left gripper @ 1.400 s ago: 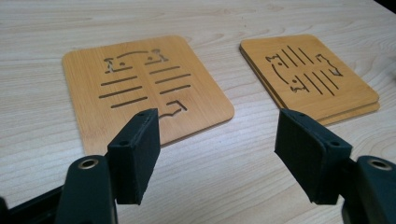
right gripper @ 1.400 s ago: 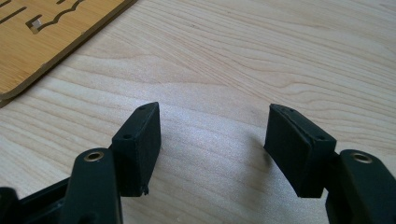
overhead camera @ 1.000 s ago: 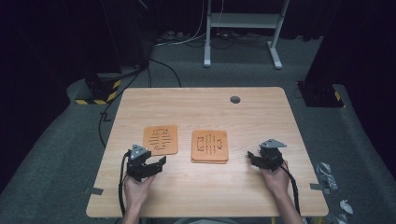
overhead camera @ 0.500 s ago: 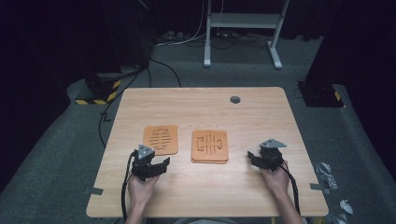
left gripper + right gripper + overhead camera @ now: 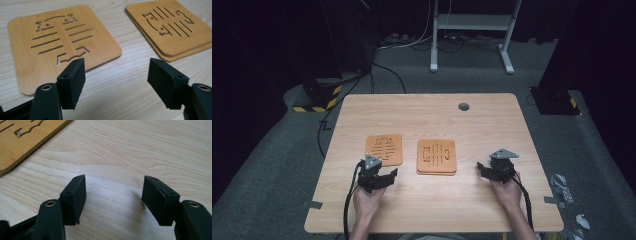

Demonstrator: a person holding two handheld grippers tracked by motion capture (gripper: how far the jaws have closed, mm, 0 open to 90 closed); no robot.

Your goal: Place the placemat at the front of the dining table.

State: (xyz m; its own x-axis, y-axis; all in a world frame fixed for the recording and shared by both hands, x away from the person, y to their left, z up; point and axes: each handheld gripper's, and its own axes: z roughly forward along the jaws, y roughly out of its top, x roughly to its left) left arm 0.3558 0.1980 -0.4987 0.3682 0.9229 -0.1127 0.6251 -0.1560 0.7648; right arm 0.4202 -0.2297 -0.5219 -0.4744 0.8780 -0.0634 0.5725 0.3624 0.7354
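Both sets of blocky matte-black fingers are spread wide with nothing between them, the left gripper (image 5: pixel 383 176) parked just off the near edge of the single bamboo coaster (image 5: pixel 384 149) and the right gripper (image 5: pixel 488 168) over bare wood near the desk's right edge. That coaster is a thin rounded square with slots and little animal shapes cut through it. Just to its right, around the middle of the pale, grainy wooden desk (image 5: pixel 492 125), sits a stack of coasters (image 5: pixel 437 156) with the same cutouts.
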